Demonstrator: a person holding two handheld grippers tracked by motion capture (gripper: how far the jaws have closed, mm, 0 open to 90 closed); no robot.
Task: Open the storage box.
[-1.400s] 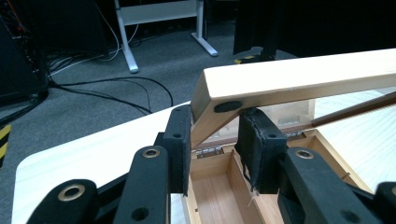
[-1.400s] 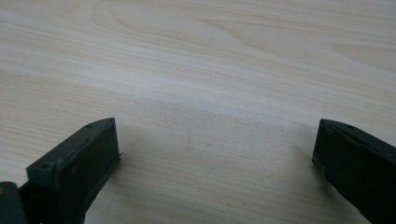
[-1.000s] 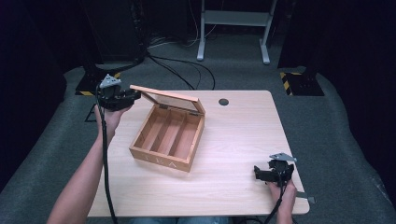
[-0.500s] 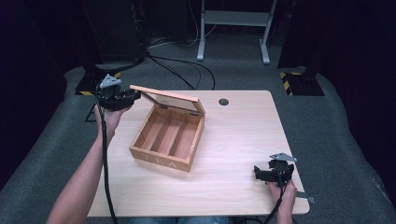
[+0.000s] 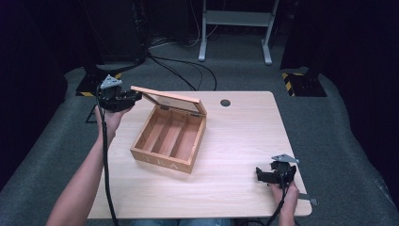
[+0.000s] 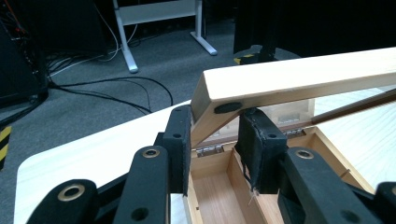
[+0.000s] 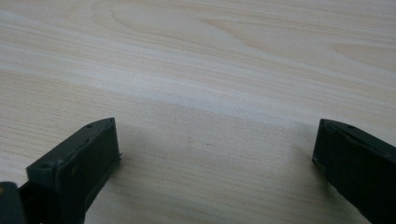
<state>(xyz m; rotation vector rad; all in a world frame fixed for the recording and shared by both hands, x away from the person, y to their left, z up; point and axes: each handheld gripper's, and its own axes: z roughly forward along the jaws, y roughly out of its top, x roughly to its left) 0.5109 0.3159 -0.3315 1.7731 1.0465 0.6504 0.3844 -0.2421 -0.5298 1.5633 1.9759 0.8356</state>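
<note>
A wooden box (image 5: 160, 159) with three empty compartments stands left of the table's middle. Its glass-paned lid (image 5: 171, 100) is raised at a slant over the back edge. My left gripper (image 5: 133, 98) is at the lid's far-left corner. In the left gripper view the lid's pale frame (image 6: 299, 79) runs between the two pads, and the left gripper (image 6: 215, 140) is shut on that corner, above the open box (image 6: 219, 186). My right gripper (image 5: 260, 174) rests low at the table's front right, well apart from the box. The right gripper (image 7: 215, 154) is open over bare wood.
The light wooden table (image 5: 244, 132) has a round black cable hole (image 5: 225, 102) near its back edge. Grey carpet with black cables (image 5: 188, 70) and a white desk frame (image 5: 235, 28) lies beyond. Each gripper's cable trails toward the person along the forearm.
</note>
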